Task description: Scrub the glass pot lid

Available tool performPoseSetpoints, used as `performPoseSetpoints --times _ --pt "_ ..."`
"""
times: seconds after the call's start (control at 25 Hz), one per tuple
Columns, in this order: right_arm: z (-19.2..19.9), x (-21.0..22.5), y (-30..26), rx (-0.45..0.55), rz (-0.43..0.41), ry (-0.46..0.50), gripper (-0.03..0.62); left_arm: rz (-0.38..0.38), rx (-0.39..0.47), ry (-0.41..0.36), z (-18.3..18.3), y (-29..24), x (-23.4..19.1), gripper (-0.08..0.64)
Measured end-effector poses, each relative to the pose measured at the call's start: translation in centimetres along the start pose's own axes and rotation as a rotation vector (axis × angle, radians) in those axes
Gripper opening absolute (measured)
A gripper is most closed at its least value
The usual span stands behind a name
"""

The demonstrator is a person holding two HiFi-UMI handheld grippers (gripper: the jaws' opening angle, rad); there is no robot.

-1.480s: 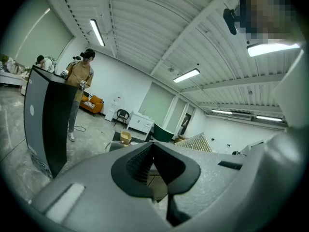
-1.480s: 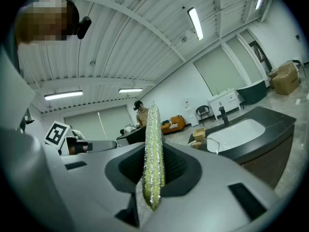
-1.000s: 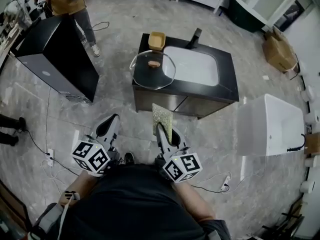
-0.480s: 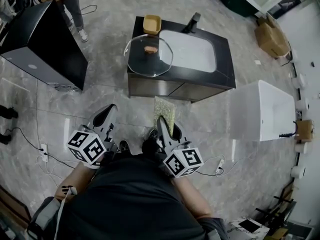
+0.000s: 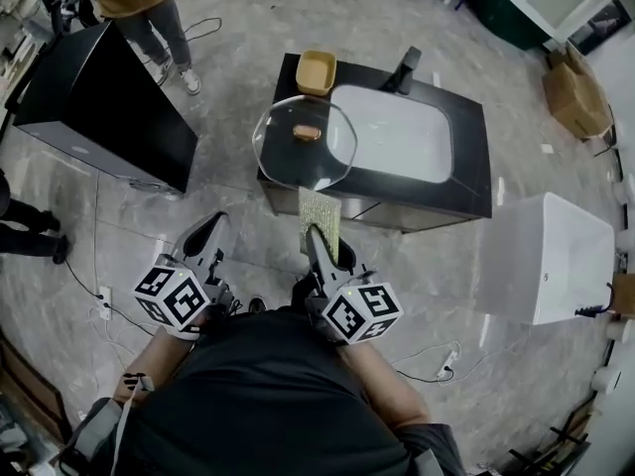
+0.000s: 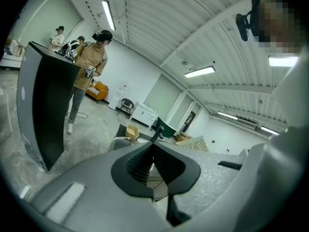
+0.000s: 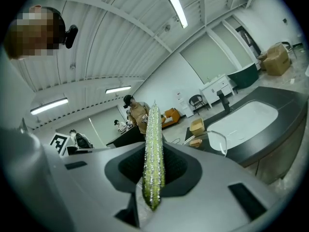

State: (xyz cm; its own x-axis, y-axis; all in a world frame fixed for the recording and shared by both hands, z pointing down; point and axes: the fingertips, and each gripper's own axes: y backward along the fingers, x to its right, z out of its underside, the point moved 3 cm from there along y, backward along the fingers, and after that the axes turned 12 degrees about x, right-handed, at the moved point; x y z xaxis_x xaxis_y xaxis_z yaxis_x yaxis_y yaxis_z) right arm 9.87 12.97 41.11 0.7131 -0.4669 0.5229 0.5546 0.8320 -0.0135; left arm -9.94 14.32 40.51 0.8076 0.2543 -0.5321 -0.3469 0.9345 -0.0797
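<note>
My right tongs [image 5: 317, 238] clench a green scouring pad [image 5: 319, 214], edge up. My left tongs [image 5: 211, 236] are pinched together, empty. The glass pot lid [image 5: 305, 147] lies on the black sink counter [image 5: 466, 181], 12 o'clock from the pad, 9 o'clock of the white basin [image 5: 392, 132], overhanging the counter's edge.

Black counter [image 5: 466, 191] standing on grey stone floor [image 5: 228, 236], with a white basin [image 5: 392, 132] sunk in its top. Lying on the counter: a glass lid [image 5: 304, 142], overhanging the front left corner; a yellow tub [image 5: 316, 71] at the back left corner; a dark faucet [image 5: 405, 67] behind the basin.
</note>
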Motion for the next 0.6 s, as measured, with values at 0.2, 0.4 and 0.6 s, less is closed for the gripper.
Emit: performPoseSetpoints --times 0.2,0.4,0.6 --pt "-2.6 3.5 -3.8 -0.037 -0.086 -0.039 0.055 -0.061 0.023 -0.028 -0.8 -4.6 1.8 0.002" --pt "-4.1 7.2 -6.1 -0.067 -0.116 -0.096 0.055 -0.117 0.017 -0.034 -0.5 -8.4 2.7 0.002" --pt "-4.5 10.4 -8.1 -0.100 -0.101 -0.072 0.055 -0.156 0.013 -0.021 -0.5 -11.0 2.2 0.002"
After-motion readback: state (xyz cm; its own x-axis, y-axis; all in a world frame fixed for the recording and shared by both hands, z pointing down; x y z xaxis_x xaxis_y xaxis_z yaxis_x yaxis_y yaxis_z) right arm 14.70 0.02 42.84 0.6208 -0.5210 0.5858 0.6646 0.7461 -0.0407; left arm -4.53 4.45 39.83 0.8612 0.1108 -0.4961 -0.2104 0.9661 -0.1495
